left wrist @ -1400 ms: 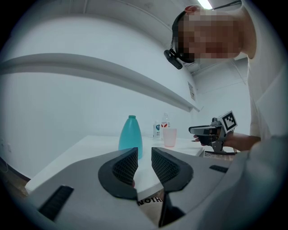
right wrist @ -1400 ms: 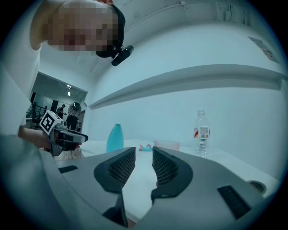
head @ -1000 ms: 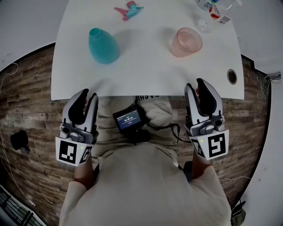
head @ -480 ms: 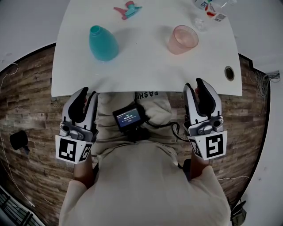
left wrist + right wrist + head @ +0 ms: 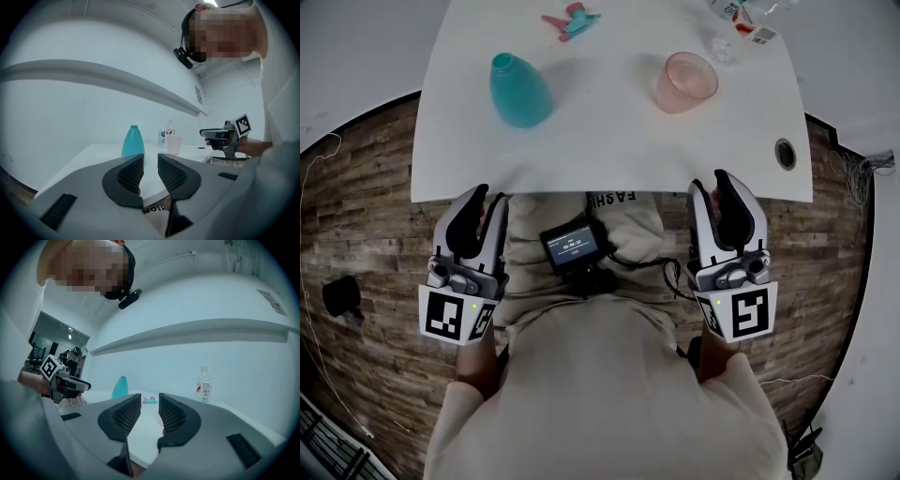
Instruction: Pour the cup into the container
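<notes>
Standing on smooth white table [image 5: 609, 141]: translucent pink cup [image 5: 685, 82], teal pear-shaped bottle [image 5: 519, 91] (left gripper [image 5: 485, 199], right gripper [image 5: 710, 180]: ribbed jaws together).

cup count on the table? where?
1. The pink cup stands on the white table, right of the teal bottle. The head view cuts off the table's far edge, so another could be hidden there.

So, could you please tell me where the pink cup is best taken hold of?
Grip the pink cup round its side wall, about mid-height, coming level from the near side with the right gripper, which is closest. It stands upright and open-topped, so a side grip probably keeps the rim free for pouring.
</notes>
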A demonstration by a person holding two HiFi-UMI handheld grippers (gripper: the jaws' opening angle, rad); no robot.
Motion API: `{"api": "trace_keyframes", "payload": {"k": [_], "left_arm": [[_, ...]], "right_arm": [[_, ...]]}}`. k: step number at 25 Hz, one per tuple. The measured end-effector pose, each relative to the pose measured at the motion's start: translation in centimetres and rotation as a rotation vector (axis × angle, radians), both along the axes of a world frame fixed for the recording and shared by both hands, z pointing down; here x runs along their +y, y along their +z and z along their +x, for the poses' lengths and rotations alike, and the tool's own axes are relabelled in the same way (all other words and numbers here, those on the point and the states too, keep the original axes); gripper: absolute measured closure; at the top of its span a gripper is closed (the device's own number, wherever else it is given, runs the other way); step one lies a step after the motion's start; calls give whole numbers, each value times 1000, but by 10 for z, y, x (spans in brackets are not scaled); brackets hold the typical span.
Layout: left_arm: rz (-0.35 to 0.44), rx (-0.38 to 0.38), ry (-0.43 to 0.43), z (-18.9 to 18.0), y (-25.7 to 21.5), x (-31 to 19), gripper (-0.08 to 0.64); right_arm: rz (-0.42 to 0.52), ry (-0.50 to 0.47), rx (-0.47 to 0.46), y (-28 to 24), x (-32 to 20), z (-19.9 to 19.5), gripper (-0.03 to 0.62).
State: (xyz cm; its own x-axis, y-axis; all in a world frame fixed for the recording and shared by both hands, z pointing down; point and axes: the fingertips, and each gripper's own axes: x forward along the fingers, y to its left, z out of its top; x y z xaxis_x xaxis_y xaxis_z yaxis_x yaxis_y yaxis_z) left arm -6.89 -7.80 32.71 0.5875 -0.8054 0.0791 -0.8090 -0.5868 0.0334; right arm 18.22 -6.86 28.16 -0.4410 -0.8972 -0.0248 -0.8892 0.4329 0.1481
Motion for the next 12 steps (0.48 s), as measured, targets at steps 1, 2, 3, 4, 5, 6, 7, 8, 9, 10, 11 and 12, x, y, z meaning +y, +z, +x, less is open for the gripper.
{"api": "trace_keyframes", "payload": {"k": [1,2,3,4,5,6,7,8,9,10,11,12], "left_arm": [[-1,0,0,0,1,-1,456],[-2,0,1,1,1,-2,456],[-1,0,2,1,1,-3,456],[0,0,4,2,1,-4,456],[1,1,7,4,1,-4,456],[2,2,9,5,1,-4,456],[3,3,11,5,0,-4,456],[4,2,13,6,0,-5,456],[5,1,14,6,0,-5,456],[5,0,14,6,0,-5,456],[4,-2,14,6,0,-6,456],[4,-4,13,6,0,-6,456]], "right_arm": [[2,2,-2,0,-1,1,492],[5,2,-4,0,-1,1,492],[6,2,-4,0,-2,1,492],[6,2,-3,0,-2,2,492],[6,3,-3,1,-2,2,492],[5,4,-3,2,-2,3,492],[4,5,-3,2,-2,3,492],[3,5,-3,3,-2,4,491],[1,5,-3,4,-2,4,491],[0,5,-4,4,-3,4,491],[-1,4,-4,5,-3,5,489],[-2,3,-3,5,-3,5,488]]}}
